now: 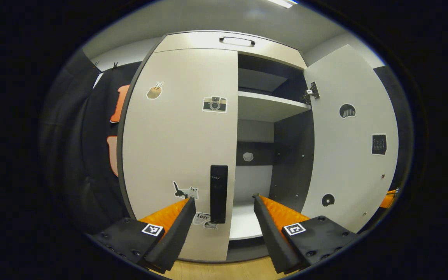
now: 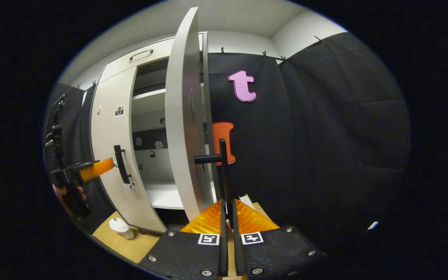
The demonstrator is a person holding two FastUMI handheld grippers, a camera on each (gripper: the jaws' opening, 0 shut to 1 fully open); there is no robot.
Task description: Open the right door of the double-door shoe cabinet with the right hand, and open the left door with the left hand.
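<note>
The pale shoe cabinet's left door is closed, and its black vertical handle stands between the fingers of my left gripper, which is open and apart from it. The right door is swung wide open, baring the shelves. In the right gripper view the right door stands edge-on, and my right gripper is shut on its black handle. Farther left there, the left gripper, held by a hand, hovers just short of the left door's handle.
A drawer with a bar handle tops the cabinet. A white cup stands on the wooden floor in front of the left door. Black cloth wall hangs behind the open right door.
</note>
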